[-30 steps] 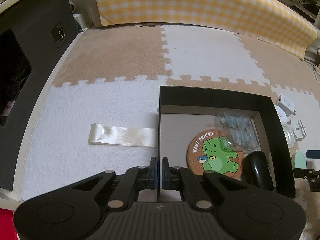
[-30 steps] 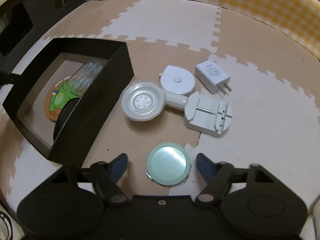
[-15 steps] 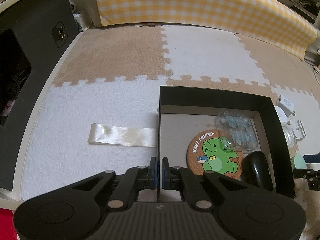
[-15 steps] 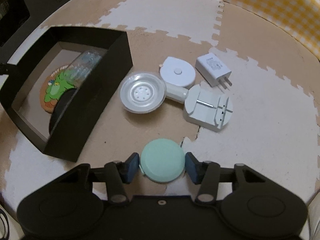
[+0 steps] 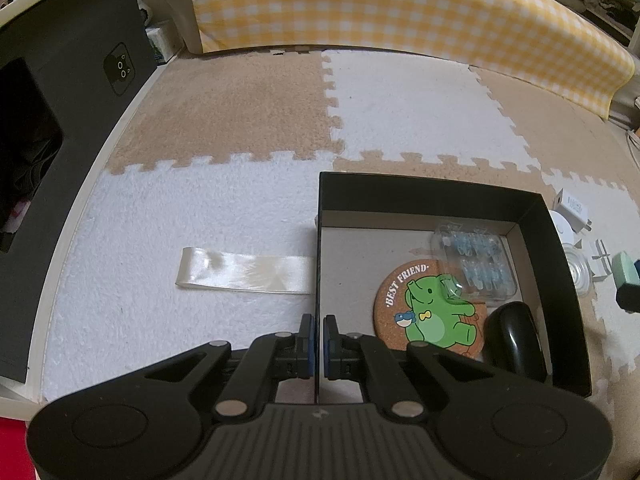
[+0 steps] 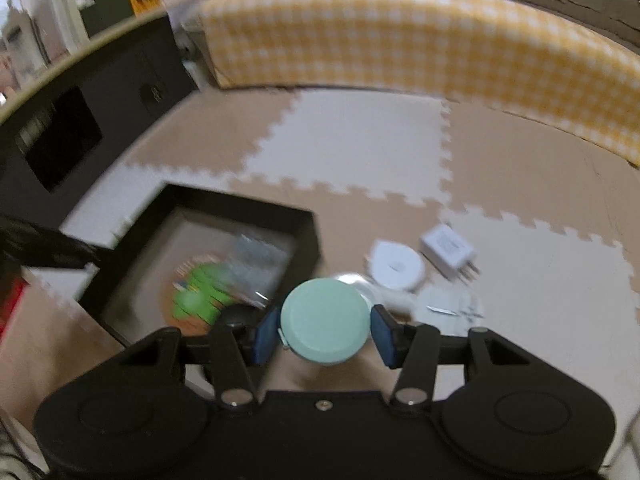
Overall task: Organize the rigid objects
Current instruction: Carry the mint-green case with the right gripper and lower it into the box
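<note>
- My right gripper (image 6: pixel 325 330), open around the mint round case (image 6: pixel 325 322) a second back, has closed on it; both blue pads press its rim.
- The case has left the mat; it now hangs in front of the black box (image 6: pixel 208 256)'s near right corner.
- Right view has swung up: more checked cushion (image 6: pixel 420 48), and everything is blurred.
- In the left view, the case (image 5: pixel 622 270) shows higher at the right edge.

Soft, even indoor light falls from above, leaving only faint shadows on the foam mat (image 5: pixel 224 216) and a pale sheen on the ribbon (image 5: pixel 244 274). The left wrist view is sharp; the right wrist view is smeared throughout (fisheye bending curves both pictures' edges).
</note>
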